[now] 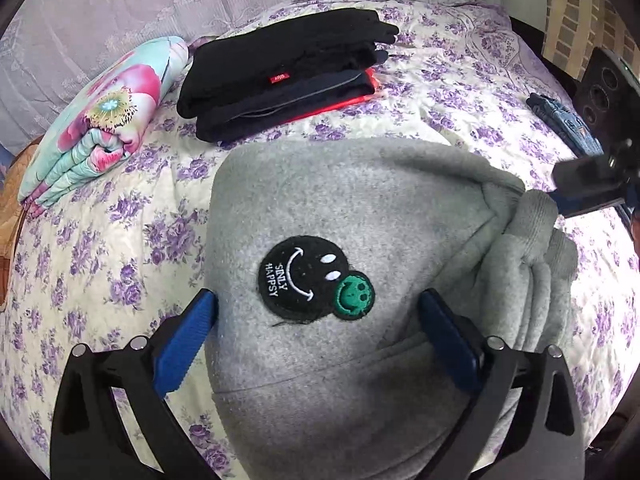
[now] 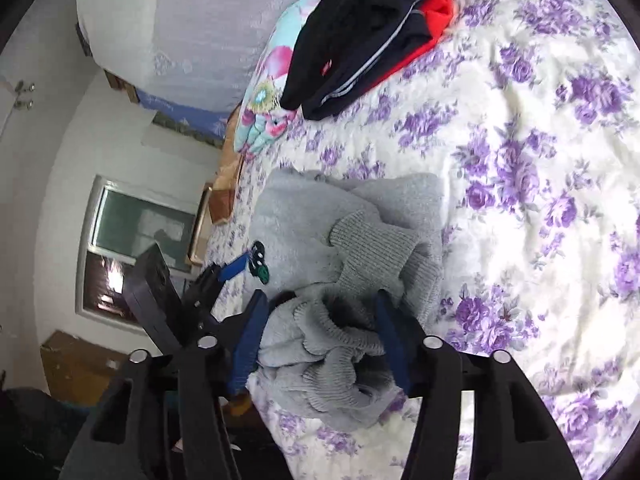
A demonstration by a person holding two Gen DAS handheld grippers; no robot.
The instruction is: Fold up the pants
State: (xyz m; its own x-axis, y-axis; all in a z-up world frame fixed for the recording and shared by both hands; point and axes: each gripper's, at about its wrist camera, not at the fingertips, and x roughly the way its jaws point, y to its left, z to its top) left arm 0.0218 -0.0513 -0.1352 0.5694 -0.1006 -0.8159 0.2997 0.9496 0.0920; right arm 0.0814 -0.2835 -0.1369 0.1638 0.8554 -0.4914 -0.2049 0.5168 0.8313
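Observation:
Grey fleece pants (image 1: 340, 208) lie folded on the flowered bedspread (image 1: 100, 248), with a black and green smiley patch (image 1: 316, 280) on top. My left gripper (image 1: 318, 304) is open, its blue fingers (image 1: 192, 332) wide apart over the pants on either side of the patch. The ribbed cuffs (image 2: 352, 344) are bunched at the pants' right end. My right gripper (image 2: 320, 300) is open around those cuffs, one finger on each side. It shows in the left wrist view (image 1: 592, 184) at the right edge. The left gripper shows in the right wrist view (image 2: 224, 276).
A stack of folded black, navy and red clothes (image 1: 280, 76) lies behind the pants. A folded floral quilt (image 1: 96, 120) is at the far left. Folded jeans (image 1: 564, 120) lie at the right. A lace-covered headboard (image 1: 120, 8) is behind.

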